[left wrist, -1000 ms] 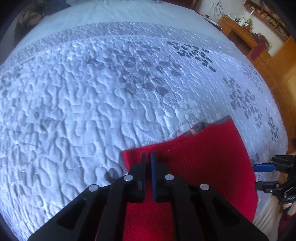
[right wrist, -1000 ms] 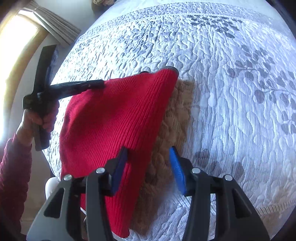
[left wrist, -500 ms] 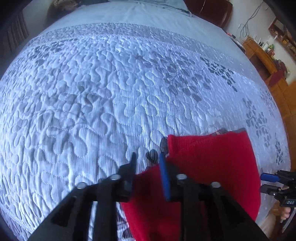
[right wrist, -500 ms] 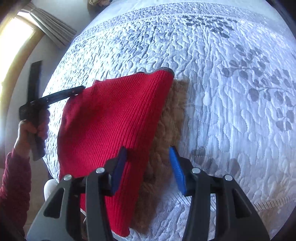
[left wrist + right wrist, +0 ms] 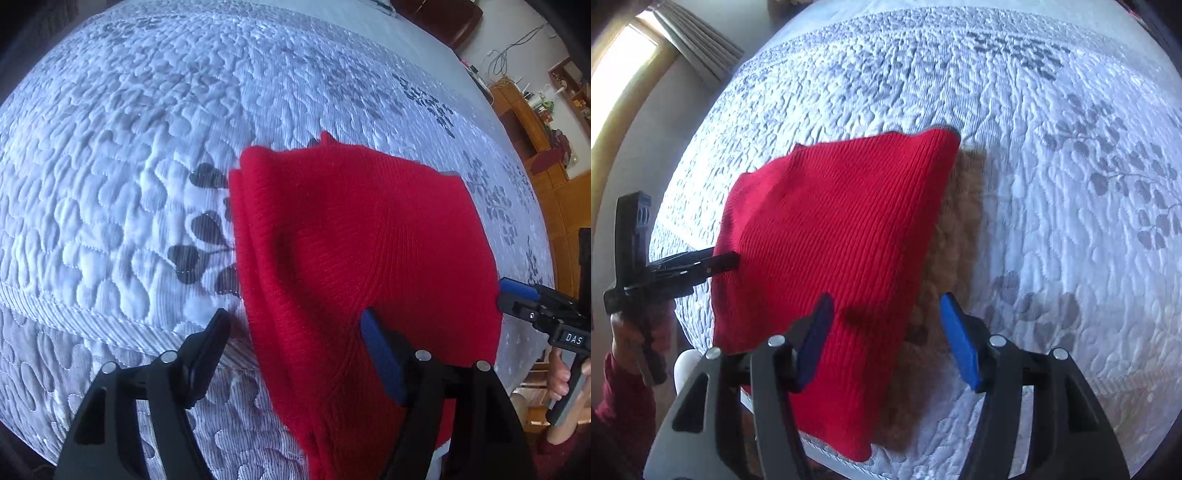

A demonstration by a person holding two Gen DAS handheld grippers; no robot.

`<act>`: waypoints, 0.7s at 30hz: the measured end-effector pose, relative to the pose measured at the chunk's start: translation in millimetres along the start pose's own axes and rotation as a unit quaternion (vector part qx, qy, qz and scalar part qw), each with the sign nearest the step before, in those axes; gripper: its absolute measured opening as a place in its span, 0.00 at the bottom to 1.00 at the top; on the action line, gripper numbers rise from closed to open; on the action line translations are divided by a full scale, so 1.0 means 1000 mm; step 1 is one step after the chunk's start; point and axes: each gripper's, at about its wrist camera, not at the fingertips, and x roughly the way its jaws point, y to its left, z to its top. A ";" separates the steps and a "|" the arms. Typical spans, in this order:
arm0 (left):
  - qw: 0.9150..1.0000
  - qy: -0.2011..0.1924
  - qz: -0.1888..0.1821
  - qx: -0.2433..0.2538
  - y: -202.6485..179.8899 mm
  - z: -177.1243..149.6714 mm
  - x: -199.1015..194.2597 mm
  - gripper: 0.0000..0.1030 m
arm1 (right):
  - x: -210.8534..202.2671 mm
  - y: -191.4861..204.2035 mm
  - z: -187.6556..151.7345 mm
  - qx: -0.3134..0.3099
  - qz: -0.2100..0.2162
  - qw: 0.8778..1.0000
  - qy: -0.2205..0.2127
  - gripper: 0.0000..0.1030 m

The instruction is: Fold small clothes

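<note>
Left wrist view: my left gripper (image 5: 295, 354) has just let the red knit sweater (image 5: 362, 266) go, jaws spreading wide; the right gripper (image 5: 886, 339) widened too, gripping nothing. Fold lies on the quilted bedspread (image 5: 129, 166).

Quilted white bedspread (image 5: 147, 184), wooden shelves (image 5: 532, 122), bright curtained window (image 5: 624, 70).

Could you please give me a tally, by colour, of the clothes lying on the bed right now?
Red knitted garment: 1
Brown fleecy garment, partly under the red one: 1
Total: 2 pieces, both on the quilted bedspread.
</note>
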 end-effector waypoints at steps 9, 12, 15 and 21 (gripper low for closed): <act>0.999 -0.004 0.013 -0.046 0.013 -0.005 -0.012 0.75 | 0.010 0.000 -0.002 -0.007 0.000 1.000 0.007 0.60; 0.999 -0.005 -0.012 -0.047 0.018 -0.003 -0.007 0.73 | 0.013 0.001 -0.001 -0.007 0.004 1.000 0.009 0.60; 0.998 0.003 -0.040 -0.040 0.013 0.003 0.001 0.71 | 0.015 0.001 -0.001 -0.007 0.008 1.000 0.008 0.60; 0.994 0.010 -0.097 -0.057 0.013 0.012 0.014 0.45 | 0.019 -0.002 -0.001 -0.004 0.023 1.000 0.012 0.60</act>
